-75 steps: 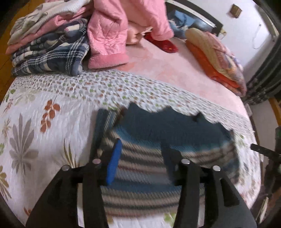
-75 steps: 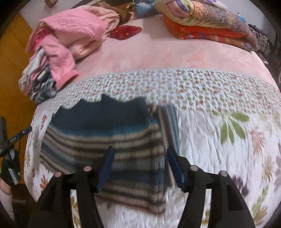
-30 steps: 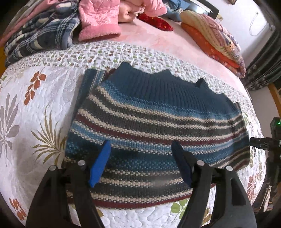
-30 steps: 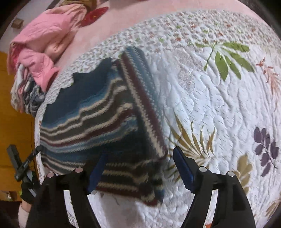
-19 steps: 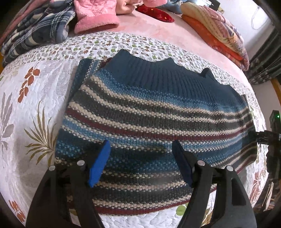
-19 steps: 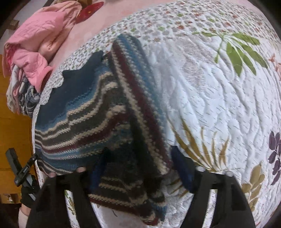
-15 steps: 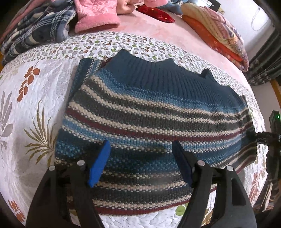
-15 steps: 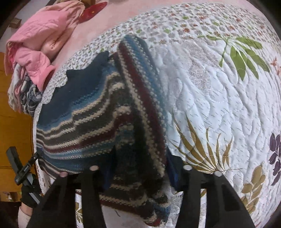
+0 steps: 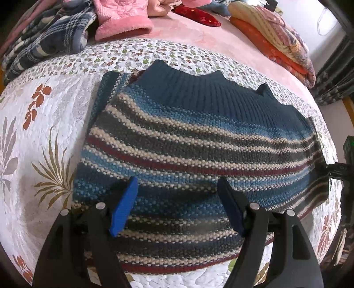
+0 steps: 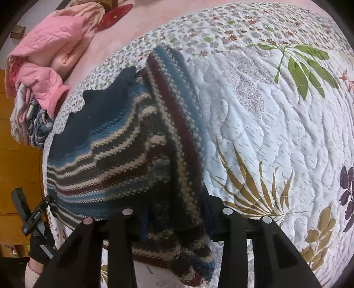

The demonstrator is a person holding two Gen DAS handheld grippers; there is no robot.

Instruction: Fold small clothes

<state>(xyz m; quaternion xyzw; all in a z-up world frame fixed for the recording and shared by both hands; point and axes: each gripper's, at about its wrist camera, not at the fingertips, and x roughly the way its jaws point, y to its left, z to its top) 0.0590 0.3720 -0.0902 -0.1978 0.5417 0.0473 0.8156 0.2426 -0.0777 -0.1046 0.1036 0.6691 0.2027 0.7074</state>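
Note:
A striped knit sweater [image 9: 188, 137] in blue, grey, cream and maroon lies on the floral quilt [image 9: 33, 133], navy collar toward the far side. One sleeve is folded in along its left edge in the left wrist view. My left gripper [image 9: 177, 183] hovers open over the lower hem, its blue pads apart and nothing between them. In the right wrist view the sweater [image 10: 115, 150] is bunched at its side edge, and my right gripper [image 10: 174, 217] is shut on that thick fold. The fabric tents up toward it and hides the fingertips.
A pink jacket [image 9: 124, 20] and plaid clothes [image 9: 50, 37] are piled at the back left. Folded orange and patterned blankets [image 9: 276, 37] lie at the back right. A black device on a stand [image 9: 345, 168] sits by the bed's right edge. Bare quilt [image 10: 287, 133] spreads right of the sweater.
My right gripper has moved onto the sweater's side edge and its fingers have drawn together on the fold. The left gripper has dropped closer over the hem and stays open.

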